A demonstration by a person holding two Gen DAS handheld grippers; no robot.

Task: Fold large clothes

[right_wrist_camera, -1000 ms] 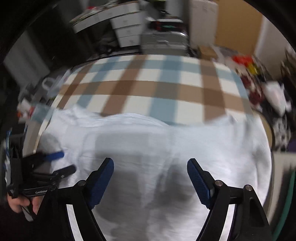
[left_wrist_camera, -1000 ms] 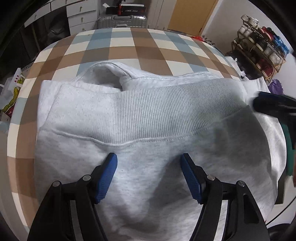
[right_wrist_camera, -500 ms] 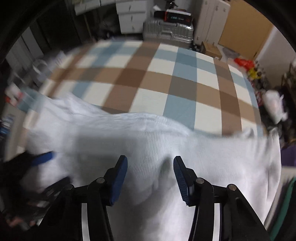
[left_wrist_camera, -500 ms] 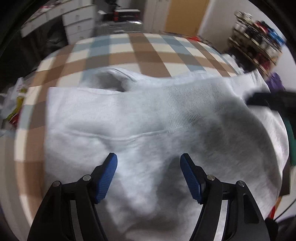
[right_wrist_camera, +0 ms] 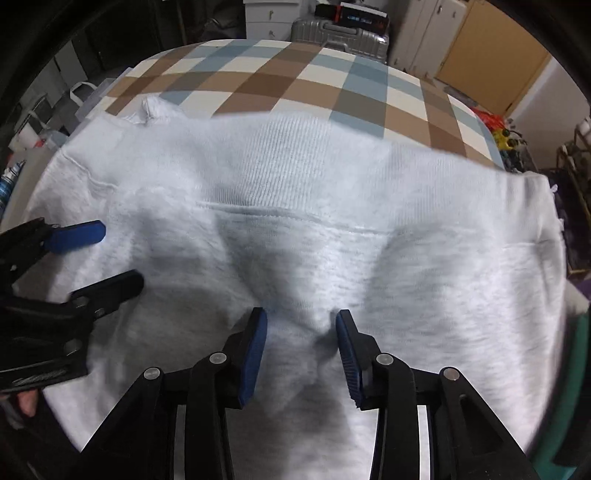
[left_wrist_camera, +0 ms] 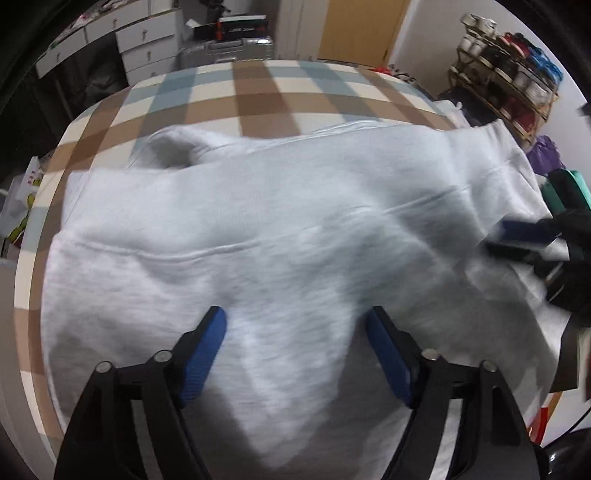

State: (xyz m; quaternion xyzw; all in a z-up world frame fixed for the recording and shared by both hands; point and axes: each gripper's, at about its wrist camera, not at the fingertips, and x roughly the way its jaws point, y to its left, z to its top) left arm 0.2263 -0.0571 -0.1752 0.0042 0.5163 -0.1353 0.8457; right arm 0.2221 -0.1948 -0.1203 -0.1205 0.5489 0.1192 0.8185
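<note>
sweatshirt (right_wrist_camera: 295, 221) on the bed (right_wrist_camera: 280, 70), suitcase (right_wrist_camera: 338, 33) and drawers (left_wrist_camera: 147, 48) behind

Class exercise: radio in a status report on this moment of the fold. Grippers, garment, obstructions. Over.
Left gripper open above the grey sweatshirt, jaws just widened. Right gripper closing, fabric bunched between its jaws, grip unconfirmed. Sweatshirt spread on checked bedcover. Nothing in the way.

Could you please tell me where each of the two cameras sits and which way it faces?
Left wrist: on the left gripper, looking steeply down at the grey sweatshirt; its open jaws show.
Right wrist: on the right gripper, looking down at the ribbed hem; narrower jaws and a fingertip show.
Shared: sweatshirt, checked bedcover, each other's gripper.
</note>
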